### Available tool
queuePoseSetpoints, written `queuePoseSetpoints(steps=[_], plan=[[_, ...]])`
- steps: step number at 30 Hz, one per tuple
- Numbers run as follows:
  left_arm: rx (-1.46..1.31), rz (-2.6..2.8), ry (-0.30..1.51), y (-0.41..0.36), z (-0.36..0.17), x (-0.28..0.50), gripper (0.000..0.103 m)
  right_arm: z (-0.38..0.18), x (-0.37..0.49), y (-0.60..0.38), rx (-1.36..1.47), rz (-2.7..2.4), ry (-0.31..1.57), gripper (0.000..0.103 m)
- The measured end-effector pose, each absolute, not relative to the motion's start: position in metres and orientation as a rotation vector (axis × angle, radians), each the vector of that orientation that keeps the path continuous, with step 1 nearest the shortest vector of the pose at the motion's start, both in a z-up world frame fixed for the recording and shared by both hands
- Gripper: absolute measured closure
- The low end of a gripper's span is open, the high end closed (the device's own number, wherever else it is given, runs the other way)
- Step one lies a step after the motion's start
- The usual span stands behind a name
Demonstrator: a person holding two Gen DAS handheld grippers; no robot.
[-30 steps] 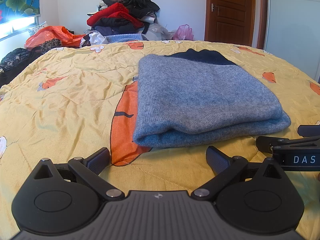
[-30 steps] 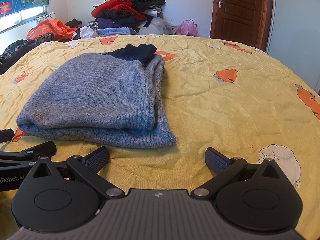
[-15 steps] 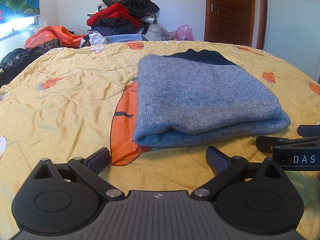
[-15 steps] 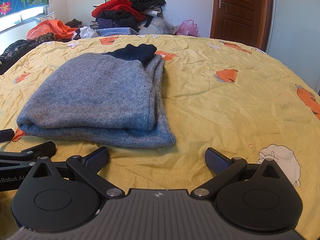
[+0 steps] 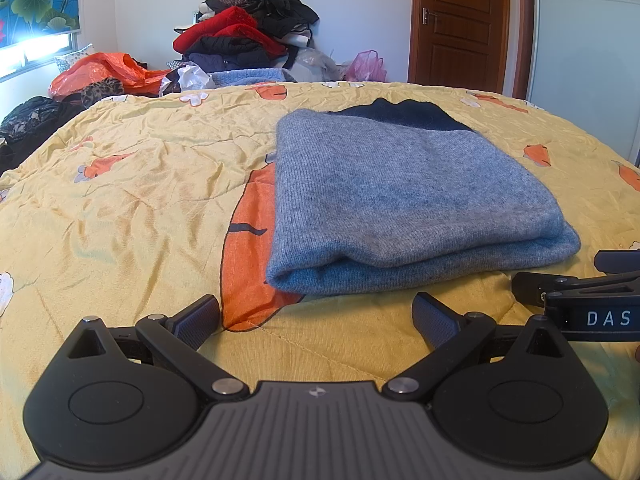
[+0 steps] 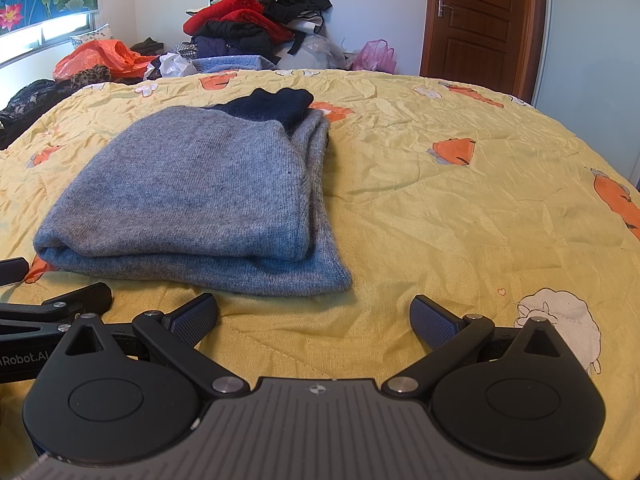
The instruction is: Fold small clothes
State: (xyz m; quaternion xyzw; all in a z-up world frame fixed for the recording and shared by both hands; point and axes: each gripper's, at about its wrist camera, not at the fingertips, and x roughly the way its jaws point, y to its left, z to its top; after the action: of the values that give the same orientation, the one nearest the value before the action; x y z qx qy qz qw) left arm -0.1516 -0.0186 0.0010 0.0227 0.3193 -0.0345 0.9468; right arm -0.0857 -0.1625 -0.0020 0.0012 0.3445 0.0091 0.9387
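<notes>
While both grippers (image 5: 316, 312) (image 6: 314, 312) gape empty, the folded sweater (image 5: 404, 196) hides its navy part (image 5: 404, 114).

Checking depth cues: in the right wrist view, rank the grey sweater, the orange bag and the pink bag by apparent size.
1. Grey sweater, by far.
2. Orange bag.
3. Pink bag.
The bags lie much farther back, so true sizes stay unsure.

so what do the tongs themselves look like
Both tongs, left and right, are matte black: two round discs, angled link arms with silver pivot screws, a grey ribbed centre plate, and dark blue textured pads. White lettering marks their sides, "DAS" on one, "Robot.AI" on the other.
</notes>
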Motion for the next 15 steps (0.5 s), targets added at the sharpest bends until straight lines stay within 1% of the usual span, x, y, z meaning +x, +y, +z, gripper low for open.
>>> queuePoseSetpoints(steps=[10, 15], plan=[[0.048, -0.086, 0.662, -0.0184, 0.0026, -0.1512, 0.000, -0.0020, -0.0859, -0.1624, 0.003, 0.019, 0.703, 0.000], [0.050, -0.099, 0.698, -0.0166, 0.0056, -0.1504, 0.000, -0.0020, -0.0859, -0.1624, 0.003, 0.019, 0.703, 0.000]])
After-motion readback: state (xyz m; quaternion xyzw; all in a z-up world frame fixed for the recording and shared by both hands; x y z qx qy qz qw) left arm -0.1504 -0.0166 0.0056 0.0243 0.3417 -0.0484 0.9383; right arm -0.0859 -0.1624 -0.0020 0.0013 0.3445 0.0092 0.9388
